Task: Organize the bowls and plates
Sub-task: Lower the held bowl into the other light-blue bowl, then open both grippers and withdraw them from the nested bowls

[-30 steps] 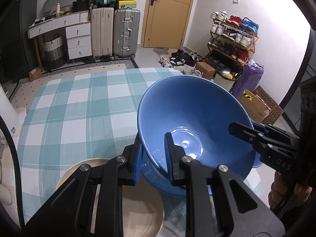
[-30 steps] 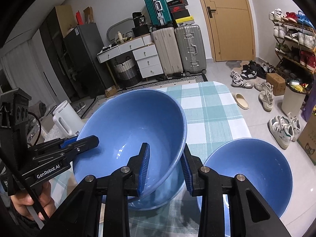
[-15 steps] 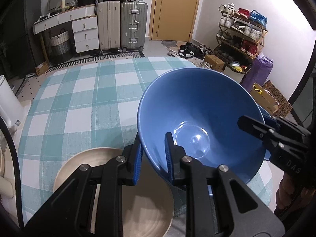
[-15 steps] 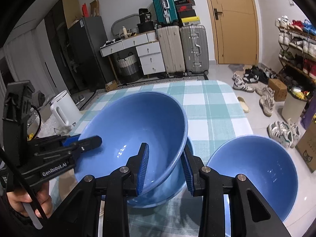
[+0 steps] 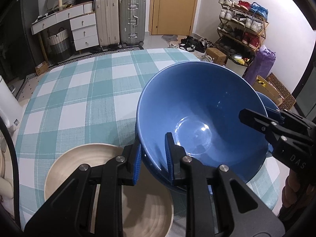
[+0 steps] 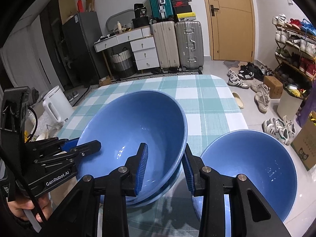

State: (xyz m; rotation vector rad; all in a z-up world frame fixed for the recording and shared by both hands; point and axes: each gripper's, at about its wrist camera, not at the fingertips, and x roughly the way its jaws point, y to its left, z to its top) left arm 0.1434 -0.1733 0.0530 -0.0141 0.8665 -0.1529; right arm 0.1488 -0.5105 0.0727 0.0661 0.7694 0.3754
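Note:
A blue bowl [image 5: 201,106] [image 6: 138,128] is held tilted just above a second blue bowl whose rim shows beneath it [image 6: 150,199]. My left gripper [image 5: 153,158] is shut on the held bowl's near rim, one finger inside and one outside. My right gripper [image 6: 165,167] straddles the opposite rim with a visible gap at the outer finger; it shows in the left wrist view [image 5: 256,118]. A third blue bowl [image 6: 250,169] sits to the right. A beige plate [image 5: 102,181] lies at the near left.
The table has a teal and white checked cloth [image 5: 79,90]. A white kettle [image 6: 57,104] stands by its left side. Suitcases [image 5: 120,19], drawers, a door and a shoe rack [image 5: 243,31] stand behind; shoes lie on the floor.
The blue bowl, held at both rims, has moved a little toward the near side, over the lower bowl. More of the beige plate shows.

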